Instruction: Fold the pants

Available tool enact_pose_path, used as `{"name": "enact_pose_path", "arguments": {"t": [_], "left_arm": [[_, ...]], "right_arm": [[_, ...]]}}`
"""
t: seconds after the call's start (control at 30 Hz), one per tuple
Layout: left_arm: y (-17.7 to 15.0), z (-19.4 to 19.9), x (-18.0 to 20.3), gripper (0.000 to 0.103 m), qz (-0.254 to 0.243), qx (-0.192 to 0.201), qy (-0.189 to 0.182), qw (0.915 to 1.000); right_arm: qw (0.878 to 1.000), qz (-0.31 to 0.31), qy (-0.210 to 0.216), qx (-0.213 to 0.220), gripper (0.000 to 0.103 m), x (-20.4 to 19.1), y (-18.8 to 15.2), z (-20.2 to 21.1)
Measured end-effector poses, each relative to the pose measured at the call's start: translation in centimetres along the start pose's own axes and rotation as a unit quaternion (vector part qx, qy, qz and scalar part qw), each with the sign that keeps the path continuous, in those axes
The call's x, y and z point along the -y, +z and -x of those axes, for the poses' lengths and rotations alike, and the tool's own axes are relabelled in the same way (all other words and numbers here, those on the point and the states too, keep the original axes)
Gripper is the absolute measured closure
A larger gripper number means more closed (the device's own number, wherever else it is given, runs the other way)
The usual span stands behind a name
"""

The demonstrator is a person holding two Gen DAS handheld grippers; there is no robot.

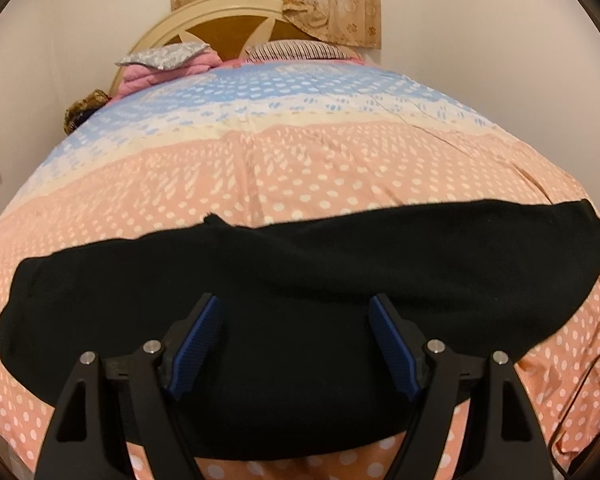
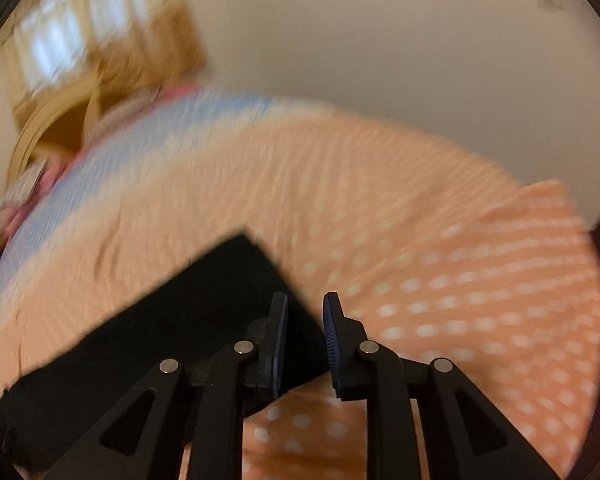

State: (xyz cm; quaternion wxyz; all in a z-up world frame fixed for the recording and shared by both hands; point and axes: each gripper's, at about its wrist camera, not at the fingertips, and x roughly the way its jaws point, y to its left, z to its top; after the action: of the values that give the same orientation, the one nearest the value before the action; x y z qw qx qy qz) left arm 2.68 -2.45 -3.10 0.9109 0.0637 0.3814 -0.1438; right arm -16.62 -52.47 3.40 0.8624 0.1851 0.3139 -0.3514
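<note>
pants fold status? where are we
Done: black pants lie as one long flat band on the bedspread, possibly already folded lengthwise. In hand: nothing; left gripper and right gripper both open. Left: crosswise folds.

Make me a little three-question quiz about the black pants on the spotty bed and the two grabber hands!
1. True or false: the left gripper is open above the black pants.
2. Which lies under the pants? A) spotty bedcover B) wooden floor C) blue towel
3. Fill in: the right gripper is near one ____ of the pants.

Key: 1 true; 2 A; 3 end.
</note>
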Motion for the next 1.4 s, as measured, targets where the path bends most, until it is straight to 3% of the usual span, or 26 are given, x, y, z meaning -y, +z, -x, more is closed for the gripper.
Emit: {"name": "enact_pose_path", "arguments": {"t": [0.07, 0.1, 0.17, 0.23, 0.33, 0.47, 0.5, 0.6, 0.7, 0.77, 0.87, 0.93, 1.0, 1.07, 1.13, 1.17, 1.23, 1.27, 1.33, 1.4], "left_arm": [[-0.2, -0.5, 0.5, 0.024, -0.002, -0.008, -0.009, 0.9999], [-0.4, -0.7, 0.7, 0.024, -0.004, -0.013, -0.013, 0.9998], [-1.0, -0.8, 1.5, 0.024, -0.021, -0.018, -0.025, 0.9993], [-1.6, -0.6, 2.4, 0.024, -0.05, -0.011, -0.015, 0.9986], [-2.3, -0.4, 2.2, 0.021, -0.061, -0.01, -0.015, 0.998], [-3.0, 0.1, 0.5, 0.009, -0.051, -0.021, -0.026, 0.9981], [-3.3, 0.2, 0.0, 0.008, -0.05, -0.021, -0.022, 0.9983], [-3.6, 1.5, -1.4, 0.009, -0.033, -0.001, -0.011, 0.9994], [-3.2, 2.7, -2.3, 0.009, -0.019, 0.029, -0.009, 0.9994], [-3.0, 2.1, -2.4, 0.009, -0.019, 0.023, -0.007, 0.9995], [-3.3, 0.4, -2.3, 0.009, -0.018, 0.002, 0.014, 0.9997], [-3.8, -0.2, -2.7, 0.008, -0.003, -0.006, 0.0, 1.0], [-3.9, -0.3, -2.8, 0.008, 0.0, -0.007, -0.004, 1.0], [-4.0, -0.1, -2.8, 0.007, -0.004, -0.006, -0.004, 1.0], [-4.2, 0.2, -3.2, 0.006, -0.001, -0.006, -0.013, 0.9999], [-4.2, 0.4, -3.4, 0.006, -0.002, -0.006, -0.018, 0.9998], [-4.0, 1.3, -3.9, 0.006, -0.013, 0.006, -0.02, 0.9997], [-3.9, 1.8, -4.3, 0.007, -0.021, 0.019, -0.013, 0.9995], [-3.3, 2.6, -5.5, 0.006, -0.026, 0.045, 0.019, 0.9985], [-2.5, 2.4, -7.5, 0.006, 0.0, 0.042, 0.054, 0.9976]], "right_arm": [[0.998, 0.034, 0.012, 0.042, 0.083, -2.2, -0.8, 2.5], [0.996, 0.06, 0.05, 0.042, 0.083, -4.1, -1.6, 3.4], [0.986, 0.09, 0.139, 0.01, 0.084, -7.7, -3.4, 4.3], [0.967, 0.103, 0.231, -0.035, 0.084, -11.4, -5.8, 4.7], [0.941, 0.122, 0.302, -0.089, 0.084, -16.1, -9.6, 4.4], [0.928, 0.176, 0.285, -0.161, 0.083, -18.8, -14.3, 2.1], [0.93, 0.184, 0.289, -0.136, 0.083, -18.4, -14.6, 2.7], [0.927, 0.234, 0.261, -0.137, 0.083, -19.0, -13.9, 3.9], [0.915, 0.238, 0.309, -0.102, 0.082, -20.1, -12.3, 5.5], [0.904, 0.245, 0.336, -0.096, 0.08, -22.2, -11.7, 6.0], [0.884, 0.265, 0.372, -0.101, 0.08, -27.3, -11.8, 5.4], [0.869, 0.301, 0.37, -0.128, 0.08, -32.1, -13.0, 3.8], [0.877, 0.345, 0.307, -0.135, 0.081, -35.9, -14.2, 1.3], [0.891, 0.353, 0.273, -0.088, 0.082, -38.0, -13.4, 0.1], [0.915, 0.333, 0.215, -0.068, 0.081, -38.6, -11.6, -1.7], [0.924, 0.303, 0.218, -0.085, 0.081, -38.0, -10.7, -2.8], [0.929, 0.239, 0.259, -0.115, 0.08, -36.4, -9.0, -2.7], [0.923, 0.241, 0.277, -0.111, 0.078, -36.4, -8.9, -1.6], [0.895, 0.273, 0.339, -0.103, 0.078, -37.5, -9.9, 1.5], [0.855, 0.306, 0.402, -0.115, 0.078, -38.8, -11.4, 4.2]]}}
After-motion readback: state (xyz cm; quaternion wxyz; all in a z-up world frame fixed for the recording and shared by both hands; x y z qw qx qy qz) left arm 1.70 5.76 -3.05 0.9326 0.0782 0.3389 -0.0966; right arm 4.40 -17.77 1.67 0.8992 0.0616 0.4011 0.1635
